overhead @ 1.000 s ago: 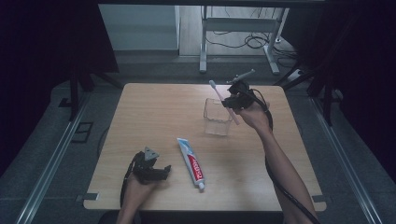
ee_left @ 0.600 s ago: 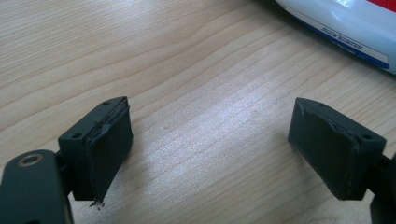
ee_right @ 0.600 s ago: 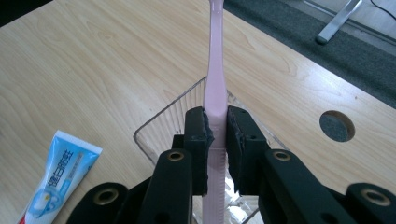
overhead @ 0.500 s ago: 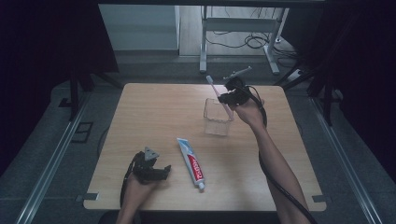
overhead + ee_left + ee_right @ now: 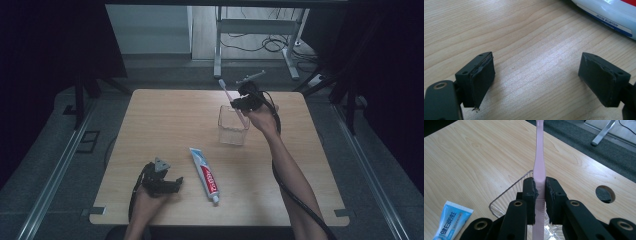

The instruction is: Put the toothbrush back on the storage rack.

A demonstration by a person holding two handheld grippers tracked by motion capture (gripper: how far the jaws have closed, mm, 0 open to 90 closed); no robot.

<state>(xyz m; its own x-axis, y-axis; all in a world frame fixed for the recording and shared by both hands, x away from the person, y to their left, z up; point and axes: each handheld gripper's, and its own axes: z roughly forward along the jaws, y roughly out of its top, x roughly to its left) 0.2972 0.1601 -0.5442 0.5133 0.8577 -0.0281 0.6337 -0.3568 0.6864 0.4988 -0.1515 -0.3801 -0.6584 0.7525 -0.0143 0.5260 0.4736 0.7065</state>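
My right gripper (image 5: pixel 239 103) (image 5: pixel 539 192) is shut on a pink toothbrush (image 5: pixel 231 99) (image 5: pixel 539 165), pinched mid-handle between both pads. The brush slants up and to the left over a clear square cup (image 5: pixel 233 126) (image 5: pixel 509 197), its lower end inside the cup's mouth. A white, blue and red toothpaste tube (image 5: pixel 204 173) (image 5: pixel 609 15) (image 5: pixel 450 222) lies flat near the table's front. My left gripper (image 5: pixel 172 185) (image 5: pixel 539 82) rests on the wooden table (image 5: pixel 165 120) just left of the tube, jaws wide open with bare wood between them.
A round cable hole (image 5: pixel 605 194) pierces the tabletop beyond the cup in the right gripper view. A grey metal table leg frame (image 5: pixel 255 30) and cables stand on the floor behind the table's far edge. Dark floor rails (image 5: pixel 55 170) flank both sides.
The right gripper has carried the toothbrush leftward and slightly down, from beside the cup to over its mouth. The left gripper has stayed put.
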